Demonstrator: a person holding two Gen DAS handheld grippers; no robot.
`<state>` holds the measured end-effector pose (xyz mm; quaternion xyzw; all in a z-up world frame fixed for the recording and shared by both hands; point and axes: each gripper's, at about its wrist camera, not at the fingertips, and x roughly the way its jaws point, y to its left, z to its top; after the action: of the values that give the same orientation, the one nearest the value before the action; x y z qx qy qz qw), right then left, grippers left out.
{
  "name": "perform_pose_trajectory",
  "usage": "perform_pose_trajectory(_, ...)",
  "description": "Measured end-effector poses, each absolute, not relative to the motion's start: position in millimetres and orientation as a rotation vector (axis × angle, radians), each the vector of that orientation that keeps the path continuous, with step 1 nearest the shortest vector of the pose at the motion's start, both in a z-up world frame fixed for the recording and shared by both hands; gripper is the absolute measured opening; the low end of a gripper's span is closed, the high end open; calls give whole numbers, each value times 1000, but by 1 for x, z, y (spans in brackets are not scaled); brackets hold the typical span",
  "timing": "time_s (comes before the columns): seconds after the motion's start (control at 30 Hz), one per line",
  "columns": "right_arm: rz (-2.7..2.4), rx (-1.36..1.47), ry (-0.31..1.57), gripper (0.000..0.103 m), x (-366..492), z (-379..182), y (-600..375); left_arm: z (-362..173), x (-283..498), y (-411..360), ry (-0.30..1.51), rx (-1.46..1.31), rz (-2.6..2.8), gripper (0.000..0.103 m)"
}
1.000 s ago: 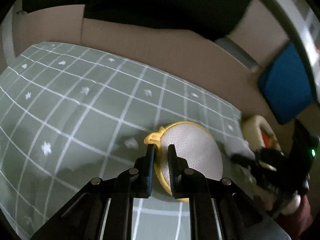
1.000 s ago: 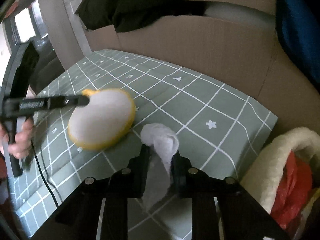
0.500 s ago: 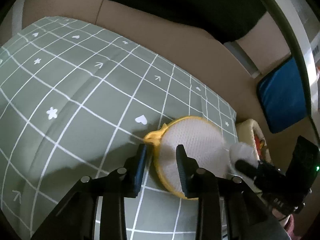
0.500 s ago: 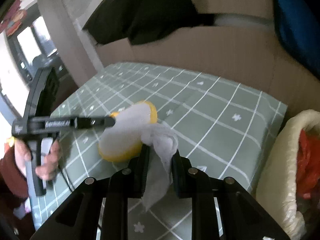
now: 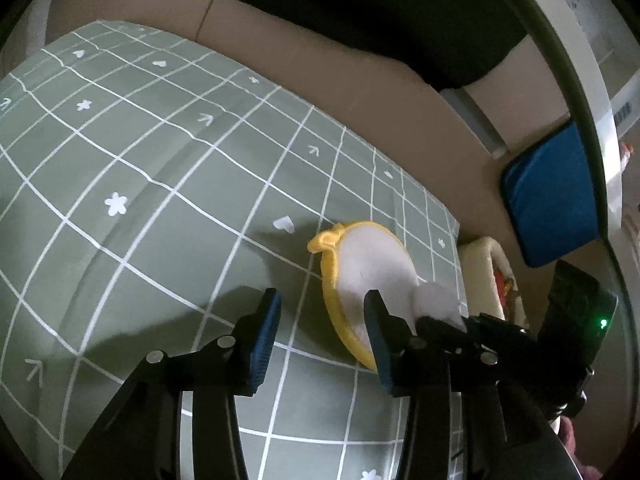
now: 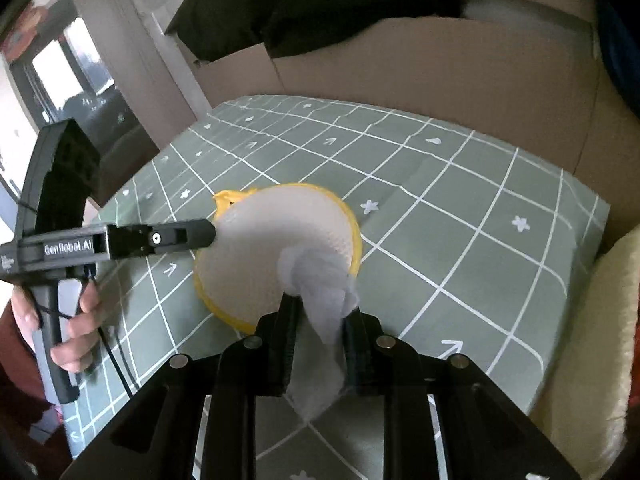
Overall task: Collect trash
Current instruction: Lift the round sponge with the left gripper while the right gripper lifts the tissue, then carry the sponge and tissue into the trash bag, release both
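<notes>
White tissue (image 6: 326, 312) is pinched between the jaws of your right gripper (image 6: 318, 334). Its crumpled head rises past the fingertips toward twelve o'clock and its flat tail hangs back toward six, so the long axis runs along the fingers. In the left wrist view that same tissue (image 5: 436, 302) shows at about four o'clock, just beside the round mesh cover (image 5: 372, 280).

Your left gripper (image 5: 320, 308) has its jaws spread wide and holds nothing. Its right finger (image 5: 378, 332) overlaps the near edge of the cover; I cannot tell whether they touch. The other finger stands over bare cloth.

The mesh cover (image 6: 276, 248), white with a yellow rim, lies on the green checked cloth (image 6: 460, 240) over the desk. Its yellow tab points to about eleven o'clock in both views. From the right wrist, the left gripper (image 6: 210, 232) reaches in from nine o'clock, its tip at the cover's edge.

At three to four o'clock in the right wrist view a cream bin (image 6: 588, 340) stands just beside the desk's edge.
</notes>
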<state>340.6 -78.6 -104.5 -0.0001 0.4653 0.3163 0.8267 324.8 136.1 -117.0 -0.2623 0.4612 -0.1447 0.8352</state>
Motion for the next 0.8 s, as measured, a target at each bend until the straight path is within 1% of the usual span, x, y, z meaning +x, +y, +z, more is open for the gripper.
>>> perform_pose_trajectory(0.13, 676, 13, 991, 19, 341, -106, -81, -120, 334, 131, 990, -620, -328, 44)
perform_pose_trajectory(0.17, 677, 12, 988, 19, 340, -106, -81, -122, 337, 128, 996, -643, -333, 42)
perform_pose_trajectory(0.23, 678, 18, 984, 19, 340, -106, -83, -123, 342, 122, 1011, -673, -339, 41)
perform_pose_trajectory(0.27, 680, 25, 983, 19, 340, -106, -84, -123, 344, 119, 1018, -679, -344, 34)
perform_pose_trajectory(0.37, 672, 17, 963, 19, 338, -100, -90, -113, 344, 107, 1004, -654, -331, 20)
perform_pose_trajectory(0.47, 659, 20, 920, 19, 332, -88, -102, -93, 338, 92, 954, -590, -325, 15)
perform_pose_trajectory(0.6, 609, 44, 828, 19, 319, -58, -133, -57, 326, 71, 856, -497, -276, 14)
perform_pose_trajectory(0.8, 522, 39, 690, 19, 293, -11, -183, 8, 300, 23, 646, -326, -241, 14)
